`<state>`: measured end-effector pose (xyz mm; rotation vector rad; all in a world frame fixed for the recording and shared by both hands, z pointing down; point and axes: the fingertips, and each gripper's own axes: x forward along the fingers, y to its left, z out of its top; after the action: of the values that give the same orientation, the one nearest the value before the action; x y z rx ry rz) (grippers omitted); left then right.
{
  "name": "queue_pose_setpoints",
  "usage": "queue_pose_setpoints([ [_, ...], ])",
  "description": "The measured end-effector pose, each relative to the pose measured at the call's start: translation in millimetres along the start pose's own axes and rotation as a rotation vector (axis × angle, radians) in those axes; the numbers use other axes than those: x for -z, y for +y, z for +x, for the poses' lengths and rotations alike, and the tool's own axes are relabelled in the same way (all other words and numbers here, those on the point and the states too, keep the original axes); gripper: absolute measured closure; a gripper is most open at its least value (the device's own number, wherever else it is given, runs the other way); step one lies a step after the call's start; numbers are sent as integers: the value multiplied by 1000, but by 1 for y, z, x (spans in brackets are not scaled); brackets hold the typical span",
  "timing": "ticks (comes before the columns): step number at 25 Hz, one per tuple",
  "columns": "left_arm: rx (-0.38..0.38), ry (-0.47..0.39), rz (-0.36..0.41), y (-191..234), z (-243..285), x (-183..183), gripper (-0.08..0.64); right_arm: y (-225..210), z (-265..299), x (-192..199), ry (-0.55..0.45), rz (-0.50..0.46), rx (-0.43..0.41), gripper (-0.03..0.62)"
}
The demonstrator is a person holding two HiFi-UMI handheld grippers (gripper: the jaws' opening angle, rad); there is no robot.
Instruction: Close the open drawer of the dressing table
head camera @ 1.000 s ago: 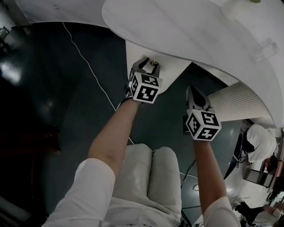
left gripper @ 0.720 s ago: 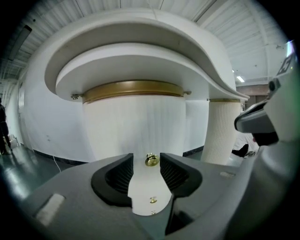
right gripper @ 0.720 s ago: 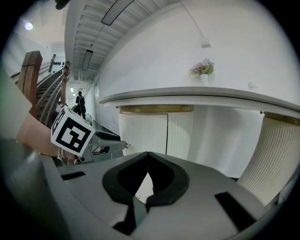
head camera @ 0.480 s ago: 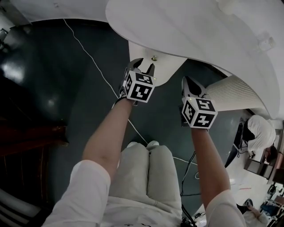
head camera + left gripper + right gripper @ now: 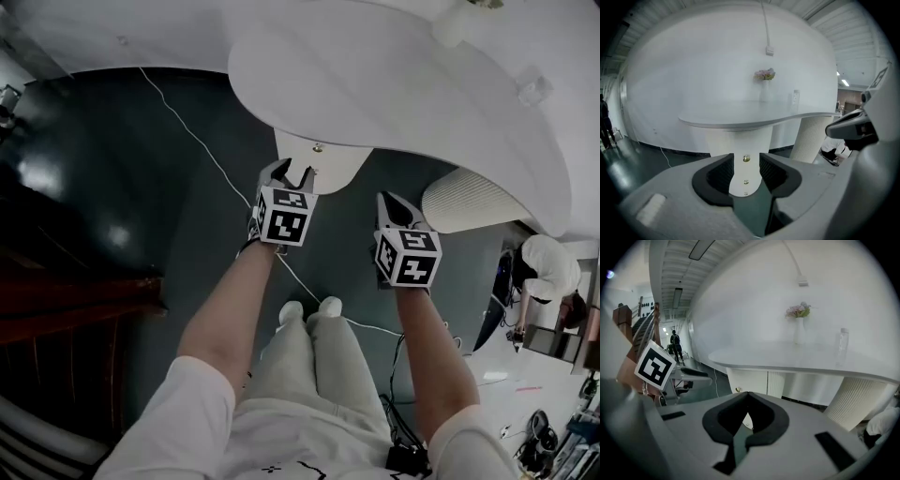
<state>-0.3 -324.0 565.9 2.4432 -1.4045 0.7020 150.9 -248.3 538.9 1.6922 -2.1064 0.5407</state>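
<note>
Left gripper is hovering just in front of the dressing table, under the tabletop edge. Its jaws are standing moderately wide and gripping nothing. The drawer stack is showing through the gap between them, clear of both pads. The brass knobs are lining up one above the other, and the drawer fronts are looking flush with each other in the left gripper view. The head view isn't settling whether the top drawer is fully in.

Right gripper is hanging beside the left one, a bit further out from the table, with its jaws pinching together at the tips, empty.

A ribbed column is standing under the table's right end. A vase of flowers and a clear bottle are standing on the tabletop near the wall. A white cable is trailing over the dark floor to the table's left.
</note>
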Motion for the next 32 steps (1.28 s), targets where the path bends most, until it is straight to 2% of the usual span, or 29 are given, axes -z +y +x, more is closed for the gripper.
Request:
queue_pose_setpoints([
  [6, 7, 45, -45, -13, -32, -12, 394, -8, -33, -20, 23, -8, 3, 597],
  [11, -18, 47, -134, -16, -58, -26, 400, -13, -54, -32, 35, -27, -1, 597],
  [16, -25, 28, -146, -21, -79, -44, 405, -13, -77, -41, 33, -43, -9, 597],
  [25, -21, -97, -181, -28, -137, -90, 407, -2, -124, -80, -38, -61, -44, 597],
  [32, 16, -209, -107, -32, -175, -132, 407, 9, -158, -127, -156, -129, -60, 597],
])
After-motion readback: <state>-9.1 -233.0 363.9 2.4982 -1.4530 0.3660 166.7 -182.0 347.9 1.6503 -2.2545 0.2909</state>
